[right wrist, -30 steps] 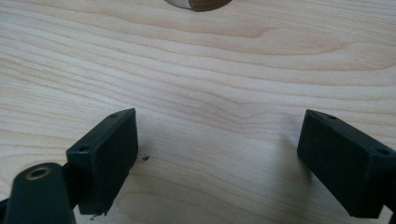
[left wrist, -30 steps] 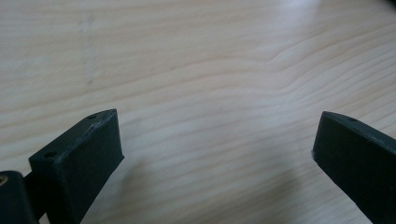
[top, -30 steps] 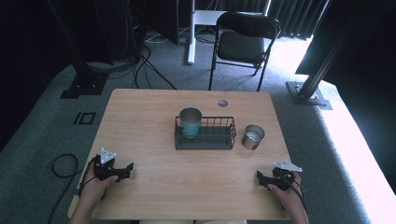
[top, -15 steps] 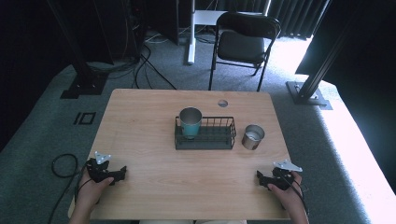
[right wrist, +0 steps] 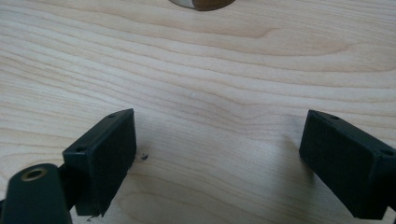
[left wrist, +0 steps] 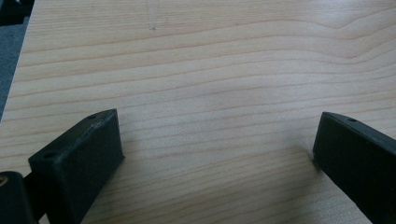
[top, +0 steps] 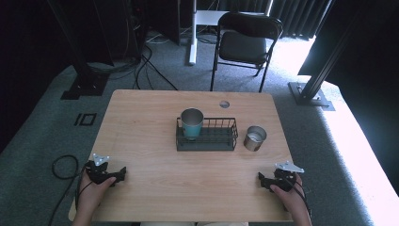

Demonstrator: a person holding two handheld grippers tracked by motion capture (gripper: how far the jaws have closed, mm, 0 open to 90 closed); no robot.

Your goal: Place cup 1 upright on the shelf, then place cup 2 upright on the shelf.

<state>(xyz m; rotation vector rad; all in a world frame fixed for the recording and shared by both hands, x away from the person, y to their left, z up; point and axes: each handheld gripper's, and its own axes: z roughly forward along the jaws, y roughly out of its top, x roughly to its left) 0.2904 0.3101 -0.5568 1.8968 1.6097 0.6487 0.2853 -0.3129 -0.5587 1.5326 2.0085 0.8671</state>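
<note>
showing at the right tool view's top edge, steel cup (right wrist: pixel 201 3) cut off.

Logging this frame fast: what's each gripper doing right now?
Left gripper: open, holding nothing, jaws wide apart over the bare table.
Right gripper: open, holding nothing, jaws apart over the table.

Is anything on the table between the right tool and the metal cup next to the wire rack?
Nothing visible. The right tool rests open near the table's front edge, and only bare wood lies between it and the metal cup. The wire rack with the teal cup sits beside the metal cup, off that line.
</note>
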